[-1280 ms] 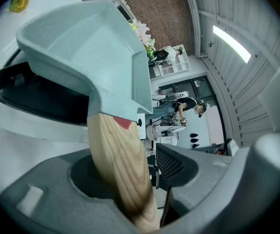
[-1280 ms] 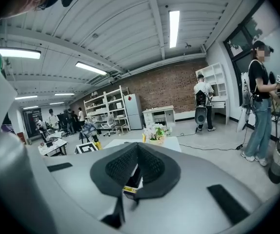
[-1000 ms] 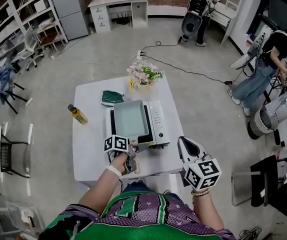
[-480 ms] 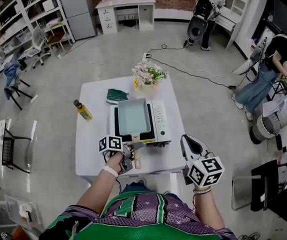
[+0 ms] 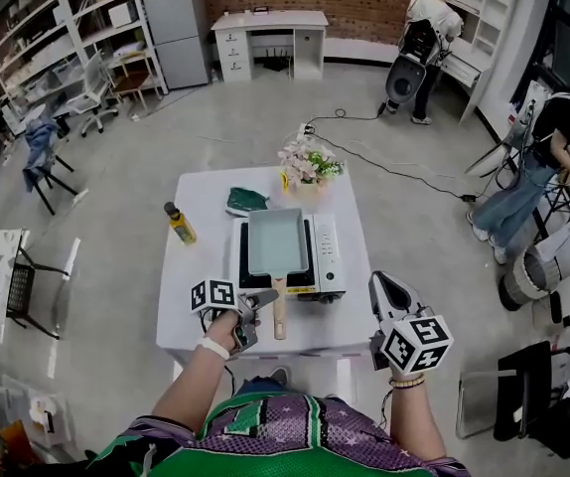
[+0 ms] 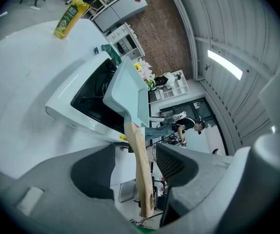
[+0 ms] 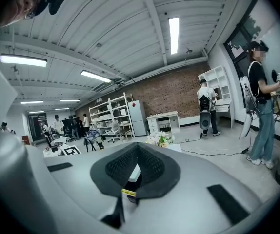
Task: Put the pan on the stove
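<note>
The pan (image 5: pixel 276 243) is seated on the stove (image 5: pixel 326 257), its handle (image 5: pixel 279 314) flanked by the spread left tool (image 5: pixel 257 304); the right tool (image 5: pixel 379 284) is pressed together.

Overhead, the pan (image 5: pixel 275 243) covers most of the stove (image 5: pixel 326 256), cooking surface out of sight. Left of the stove, the yellow bottle (image 5: pixel 180 225) label is too small to read. Behind the stove, that green thing (image 5: pixel 246 202) can't be made out. The right gripper (image 5: pixel 377 281), jaws closed, blocks all but a sliver of stove from its own view
</note>
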